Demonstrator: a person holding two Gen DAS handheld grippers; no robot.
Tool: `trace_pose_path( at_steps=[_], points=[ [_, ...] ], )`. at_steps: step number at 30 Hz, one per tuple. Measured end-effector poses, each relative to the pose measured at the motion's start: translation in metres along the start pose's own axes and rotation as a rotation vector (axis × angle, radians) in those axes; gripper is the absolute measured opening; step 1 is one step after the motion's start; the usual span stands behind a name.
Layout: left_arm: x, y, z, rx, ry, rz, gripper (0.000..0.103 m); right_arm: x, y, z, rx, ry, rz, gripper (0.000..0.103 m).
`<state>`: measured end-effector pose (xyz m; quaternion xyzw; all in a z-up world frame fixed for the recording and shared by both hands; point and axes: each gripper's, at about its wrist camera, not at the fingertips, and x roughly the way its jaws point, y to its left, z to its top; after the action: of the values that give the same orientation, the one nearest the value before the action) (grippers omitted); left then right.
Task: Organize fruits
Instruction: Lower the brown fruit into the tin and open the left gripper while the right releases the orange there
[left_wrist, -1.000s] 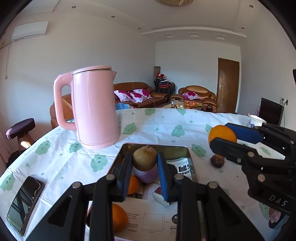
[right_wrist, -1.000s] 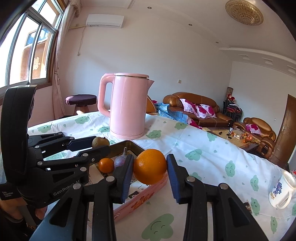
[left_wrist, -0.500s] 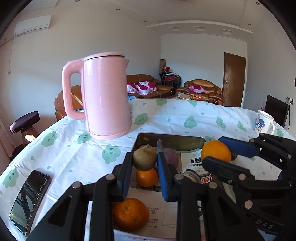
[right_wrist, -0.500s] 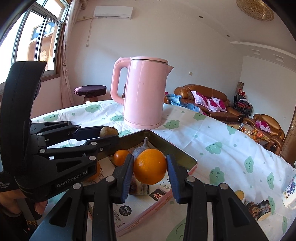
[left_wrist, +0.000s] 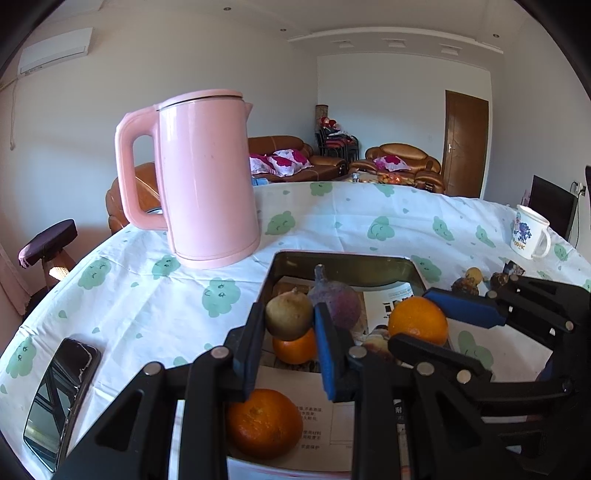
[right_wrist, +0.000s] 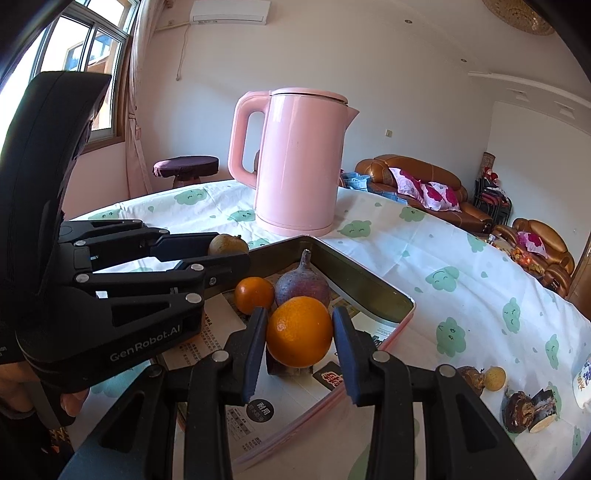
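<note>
Your left gripper (left_wrist: 289, 325) pinches a round brownish-green fruit (left_wrist: 289, 314) between its blue-padded fingers (left_wrist: 325, 343), holding it above the near half of the shallow rectangular metal tray with a pink outer rim (left_wrist: 341, 260). Your right gripper (right_wrist: 299, 336) is clamped on a large round orange (right_wrist: 299, 331), both pads pressed against its sides, and it hangs over the tray's right portion, just inside the rim (right_wrist: 369, 291). Below and nearest you in the left wrist view, a round orange tangerine (left_wrist: 264, 422) lies on the printed paper sheets (left_wrist: 325, 417) lining the tray floor. A smaller orange tangerine (left_wrist: 294, 347) sits just behind it, directly under the held brownish fruit, and a dusky purple fruit with a pointed stem (left_wrist: 334, 299) rests beside that, towards the tray's far wall. To your left on the white tablecloth printed with green smiling clouds (left_wrist: 147, 295), a black smartphone (left_wrist: 61, 400) lies flat near the table edge. To the right of the tray, several small dark and yellowish fruit scraps (right_wrist: 524, 406) are scattered on the cloth, with a white mug bearing a blue pattern (left_wrist: 529, 232) standing farther back. Beyond the tray's far left corner stands a tall pink electric kettle (left_wrist: 201, 177), handle turned left. Behind the table, brown leather sofas (left_wrist: 402, 164) with red floral cushions sit against the far wall.
</note>
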<state>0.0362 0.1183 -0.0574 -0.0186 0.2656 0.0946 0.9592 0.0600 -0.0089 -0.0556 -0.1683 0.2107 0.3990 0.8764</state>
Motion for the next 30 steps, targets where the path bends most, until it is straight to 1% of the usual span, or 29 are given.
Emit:
trace_pose_path(
  at_steps=[11, 17, 18, 19, 20, 21, 22, 23, 24, 28, 30],
  points=[
    [0.008, -0.001, -0.001, 0.009, 0.045, -0.011, 0.029, 0.010, 0.002, 0.000, -0.005, 0.059, 0.018, 0.039],
    [0.007, -0.002, -0.001, 0.015, 0.045, -0.004, 0.031, 0.011, 0.001, -0.001, 0.005, 0.068, 0.028, 0.039],
    [0.007, -0.003, -0.001, 0.016, 0.044, 0.001, 0.032, 0.012, 0.001, -0.001, 0.004, 0.071, 0.030, 0.040],
    [0.006, -0.003, -0.001, 0.016, 0.040, 0.008, 0.039, 0.013, 0.002, -0.001, 0.002, 0.075, 0.034, 0.041],
    [0.005, -0.003, -0.001, 0.016, 0.032, 0.016, 0.049, 0.014, 0.002, -0.001, -0.001, 0.079, 0.033, 0.045],
    [0.003, -0.003, -0.001, 0.015, 0.020, 0.025, 0.054, 0.014, 0.002, 0.000, -0.002, 0.078, 0.027, 0.052],
    [0.000, -0.002, -0.001, 0.006, 0.007, 0.031, 0.061, 0.012, 0.002, -0.001, 0.001, 0.072, 0.018, 0.056],
    [-0.003, -0.001, -0.001, -0.009, -0.005, 0.025, 0.066, 0.010, 0.001, -0.001, 0.006, 0.060, 0.012, 0.060],
    [-0.006, 0.000, -0.001, -0.021, -0.013, 0.014, 0.067, 0.007, -0.001, -0.001, 0.014, 0.046, 0.008, 0.062],
    [-0.014, -0.006, 0.003, -0.029, -0.043, 0.012, 0.067, -0.003, -0.010, -0.003, 0.046, 0.014, -0.009, 0.063],
    [-0.021, -0.012, 0.007, -0.029, -0.063, -0.001, 0.070, -0.011, -0.016, -0.005, 0.052, 0.001, -0.028, 0.063]
  ],
)
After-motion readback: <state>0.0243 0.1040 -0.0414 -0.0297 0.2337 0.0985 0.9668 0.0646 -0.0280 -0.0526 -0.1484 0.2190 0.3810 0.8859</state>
